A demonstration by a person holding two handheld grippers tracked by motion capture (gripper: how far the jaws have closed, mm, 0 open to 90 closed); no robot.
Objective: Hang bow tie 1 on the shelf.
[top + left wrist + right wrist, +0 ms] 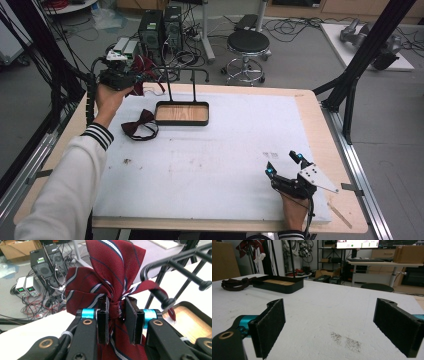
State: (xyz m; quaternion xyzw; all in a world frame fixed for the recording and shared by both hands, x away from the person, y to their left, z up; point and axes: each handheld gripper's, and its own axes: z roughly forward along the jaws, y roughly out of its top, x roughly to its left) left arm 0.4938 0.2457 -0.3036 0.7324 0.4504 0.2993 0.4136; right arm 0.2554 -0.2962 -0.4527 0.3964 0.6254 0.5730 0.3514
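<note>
High view puts the white-padded desk [210, 165] across most of the frame, the black rack with its wooden tray [181, 113] at upper centre, a dark bow tie [140, 126] lying just left of it, and the right tongs [283, 164] spread wide and empty at lower right. At upper left the left tongs [131, 75] are clamped on the striped red bow tie [110, 277] at its knot, beside the rack's hooked bars [175, 267]. Its loose strap could snag on a bar, I judge.

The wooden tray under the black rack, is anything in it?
Empty: the tray shows bare wood; the dark bow tie lies beside it.
</note>
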